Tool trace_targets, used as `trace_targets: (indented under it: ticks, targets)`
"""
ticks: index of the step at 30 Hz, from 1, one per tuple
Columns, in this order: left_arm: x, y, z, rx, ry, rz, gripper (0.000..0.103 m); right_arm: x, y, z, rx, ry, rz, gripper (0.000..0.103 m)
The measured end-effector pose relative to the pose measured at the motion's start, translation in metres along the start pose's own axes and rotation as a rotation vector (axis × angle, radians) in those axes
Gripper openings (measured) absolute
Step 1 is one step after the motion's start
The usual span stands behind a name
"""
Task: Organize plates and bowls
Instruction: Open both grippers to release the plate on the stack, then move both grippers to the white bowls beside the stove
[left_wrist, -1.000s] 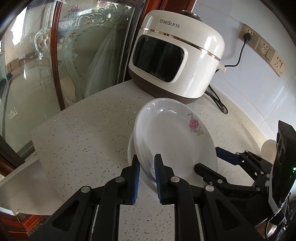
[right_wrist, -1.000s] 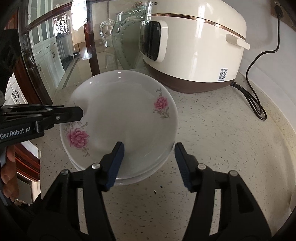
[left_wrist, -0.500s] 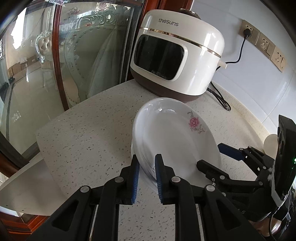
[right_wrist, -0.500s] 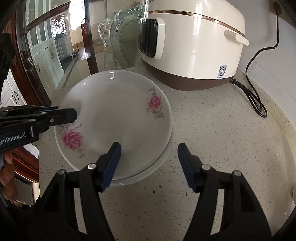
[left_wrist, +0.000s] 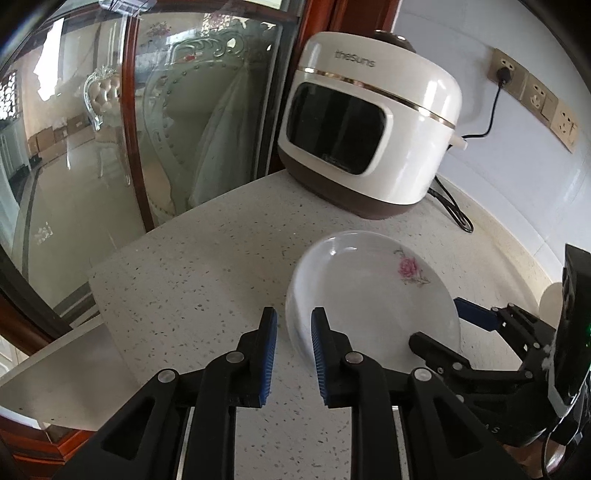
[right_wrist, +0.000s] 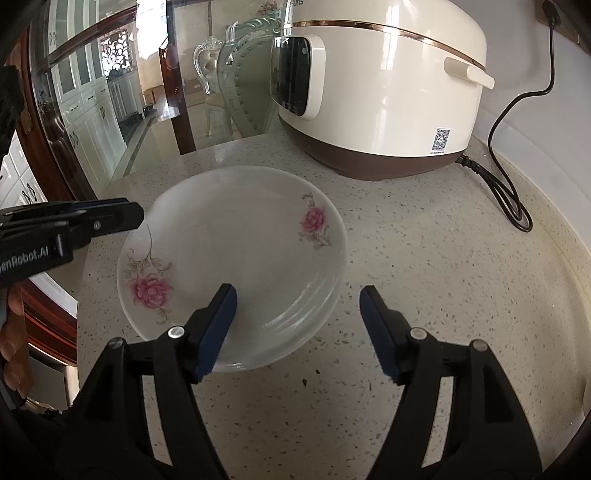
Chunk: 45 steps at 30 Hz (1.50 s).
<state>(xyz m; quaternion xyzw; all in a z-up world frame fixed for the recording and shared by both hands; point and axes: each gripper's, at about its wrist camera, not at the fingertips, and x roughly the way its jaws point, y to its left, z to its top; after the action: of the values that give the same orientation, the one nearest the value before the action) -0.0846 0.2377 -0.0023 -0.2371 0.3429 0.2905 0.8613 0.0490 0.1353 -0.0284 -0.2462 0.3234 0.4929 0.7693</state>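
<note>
Plates (right_wrist: 236, 258) sit stacked on the speckled countertop (right_wrist: 424, 280), white with pink flowers, just near of the rice cooker (right_wrist: 376, 92) and a little to its left in the right wrist view. We count several rims along the near edge of the stack, though we cannot tell exactly how many. The top plate lies flat on the others.

Our left gripper (left_wrist: 293, 350) has its jaws apart with a narrow gap between the blue pads. In the left wrist view the right-hand pad overlaps the near left rim of the stack, while the other pad is over bare counter; whether either pad touches the rim we cannot tell. In the right wrist view this gripper comes in from the left, its tip at the far left edge of the stack.

Our right gripper (right_wrist: 299, 325) is spread wide and holds nothing. Its left finger overlaps the near rim of the stack, and its right finger is over bare counter to the right of the plates.

The cooker's black power cord (right_wrist: 506, 184) loops on the counter to the far right and runs up to a wall socket (left_wrist: 504, 70).
</note>
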Motion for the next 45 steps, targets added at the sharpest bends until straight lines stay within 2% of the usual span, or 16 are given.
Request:
trace_targets:
  ticks: [6, 12, 15, 17, 20, 23, 25, 31, 34, 38, 42, 45]
  targets:
    - [0.011, -0.001, -0.001, 0.001, 0.029, -0.022, 0.021, 0.000, 0.000, -0.001, 0.000, 0.001, -0.001, 0.075]
    - [0.015, 0.001, -0.002, -0.010, 0.037, -0.031, 0.029, 0.001, -0.001, -0.001, 0.015, 0.007, 0.006, 0.078]
    - [0.010, 0.004, -0.001, -0.029, 0.018, -0.058, 0.032, -0.002, -0.001, -0.001, 0.013, -0.009, 0.002, 0.078]
    - [0.006, 0.004, 0.001, -0.032, -0.006, -0.064, 0.041, -0.006, -0.002, 0.001, 0.017, -0.029, 0.000, 0.078]
    - [0.000, 0.002, 0.004, -0.042, -0.035, -0.085, 0.043, -0.016, -0.007, 0.004, 0.040, -0.069, -0.020, 0.078]
    - [-0.011, -0.004, 0.008, -0.050, -0.091, -0.159, 0.044, -0.029, -0.018, 0.006, 0.086, -0.109, -0.055, 0.078]
    - [-0.018, -0.017, 0.011, -0.023, -0.128, -0.232, 0.049, -0.036, -0.028, 0.008, 0.128, -0.123, -0.069, 0.078]
    - [-0.019, -0.060, 0.025, 0.032, -0.127, -0.366, 0.053, -0.072, -0.056, 0.006, 0.245, -0.112, -0.198, 0.078]
    - [-0.011, -0.090, 0.030, 0.048, -0.091, -0.461, 0.054, -0.097, -0.070, -0.004, 0.279, -0.112, -0.267, 0.080]
    - [0.007, -0.147, 0.036, 0.100, -0.004, -0.601, 0.054, -0.129, -0.098, -0.021, 0.365, -0.094, -0.360, 0.081]
    - [0.024, -0.203, 0.036, 0.170, 0.071, -0.678, 0.056, -0.167, -0.138, -0.045, 0.481, -0.094, -0.421, 0.081]
    - [0.034, -0.242, 0.034, 0.209, 0.123, -0.733, 0.057, -0.190, -0.163, -0.062, 0.518, -0.096, -0.489, 0.082]
